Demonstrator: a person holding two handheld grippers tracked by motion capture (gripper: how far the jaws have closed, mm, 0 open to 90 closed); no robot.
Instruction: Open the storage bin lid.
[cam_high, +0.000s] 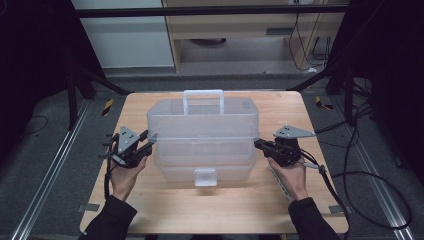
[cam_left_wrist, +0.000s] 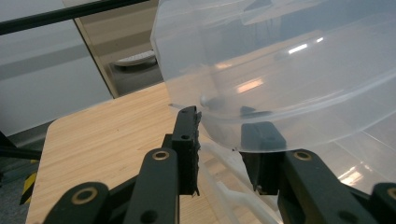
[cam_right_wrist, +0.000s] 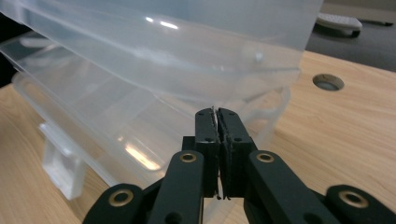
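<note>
At the centre of the high view, a wooden table (cam_high: 150, 200) is seen carrying a clear plastic tiered box (cam_high: 202, 137), its handle (cam_high: 203, 99) toward the top of the frame and its latch (cam_high: 205, 177) toward the bottom. The lid tier appears raised off the lower trays, probably so the box can be opened or closed evenly from both ends. At middle left, the left claw (cam_high: 150, 139) is spread, its jaws set either side of the lid's rim (cam_left_wrist: 224, 126). At middle right, the right claw (cam_high: 258, 144) is clenched flat, empty, tucked just under the lid's edge (cam_right_wrist: 243, 100), seemingly as a prop.
</note>
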